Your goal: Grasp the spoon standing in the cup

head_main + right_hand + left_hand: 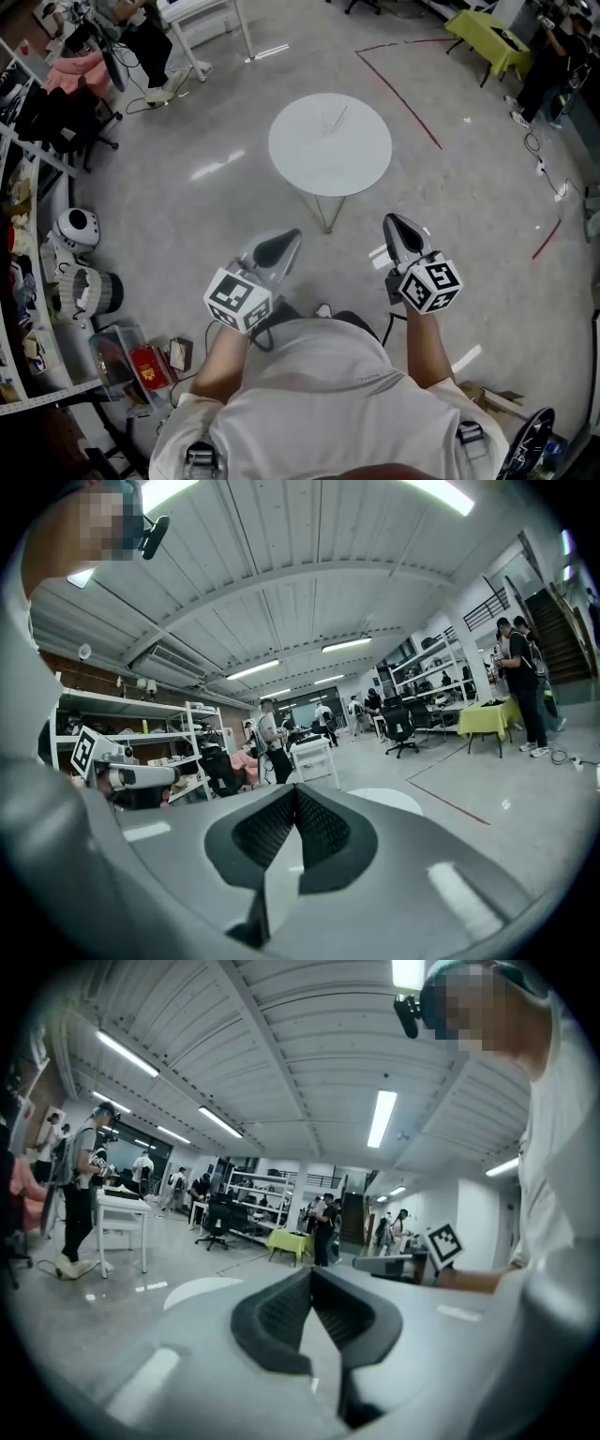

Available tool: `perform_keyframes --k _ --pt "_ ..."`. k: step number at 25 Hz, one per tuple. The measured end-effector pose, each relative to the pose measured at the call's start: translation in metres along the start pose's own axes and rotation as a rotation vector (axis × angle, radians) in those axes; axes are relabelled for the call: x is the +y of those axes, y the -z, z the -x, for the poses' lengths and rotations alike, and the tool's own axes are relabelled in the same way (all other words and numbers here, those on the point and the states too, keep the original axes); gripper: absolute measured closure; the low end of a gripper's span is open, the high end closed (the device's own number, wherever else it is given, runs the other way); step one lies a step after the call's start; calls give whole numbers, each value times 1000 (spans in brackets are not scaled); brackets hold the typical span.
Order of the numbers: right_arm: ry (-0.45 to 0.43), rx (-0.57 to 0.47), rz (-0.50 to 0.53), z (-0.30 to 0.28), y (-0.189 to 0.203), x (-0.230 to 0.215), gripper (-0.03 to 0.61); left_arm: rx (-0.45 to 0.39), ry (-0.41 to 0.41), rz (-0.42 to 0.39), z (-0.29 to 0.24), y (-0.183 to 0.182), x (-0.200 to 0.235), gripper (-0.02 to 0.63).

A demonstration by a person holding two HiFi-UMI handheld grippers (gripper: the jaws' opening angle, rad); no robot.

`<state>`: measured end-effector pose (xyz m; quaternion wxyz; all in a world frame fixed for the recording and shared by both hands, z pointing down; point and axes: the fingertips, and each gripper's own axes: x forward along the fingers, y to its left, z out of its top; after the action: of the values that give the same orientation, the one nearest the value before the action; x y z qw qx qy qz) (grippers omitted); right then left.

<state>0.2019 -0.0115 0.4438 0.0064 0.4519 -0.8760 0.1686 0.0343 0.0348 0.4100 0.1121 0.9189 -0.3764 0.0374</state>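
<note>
A round white table (330,150) stands on the floor ahead of me. Near its far middle a thin pale stick-like thing (334,119) rises, perhaps the spoon in a clear cup; it is too faint to tell. Both grippers hang close to my body, well short of the table. My left gripper (284,243) is shut and empty, and my right gripper (397,228) is shut and empty. In the left gripper view the left gripper (311,1274) has its jaws meeting at the tips, with the table (202,1289) beyond. The right gripper (296,790) looks the same, and the table (392,800) lies ahead.
Shelves and clutter, with a white helmet (77,228), line the left side. A red tape line (403,94) crosses the floor past the table. A yellow-green table (489,37) stands far right, and people stand around the hall.
</note>
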Motion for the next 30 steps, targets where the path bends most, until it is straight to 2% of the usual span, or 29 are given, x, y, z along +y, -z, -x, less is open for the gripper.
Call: perform_keyframes --k 6,12,17,24,30 --pt "19 10 -20 -31 -4 -33 574 14 37 -5 -47 -8 25 613" --pt "66 22 -22 -79 -14 -68 574 17 81 2 -93 -15 75 612" --pt "107 25 -18 -138 -37 -82 574 8 119 3 -122 -38 136 612" --pt "123 50 14 -245 -68 -78 574 -1 150 34 -148 -67 247 612" --pt "145 78 47 -308 -80 -80 574 -4 180 53 -165 -73 311 612"
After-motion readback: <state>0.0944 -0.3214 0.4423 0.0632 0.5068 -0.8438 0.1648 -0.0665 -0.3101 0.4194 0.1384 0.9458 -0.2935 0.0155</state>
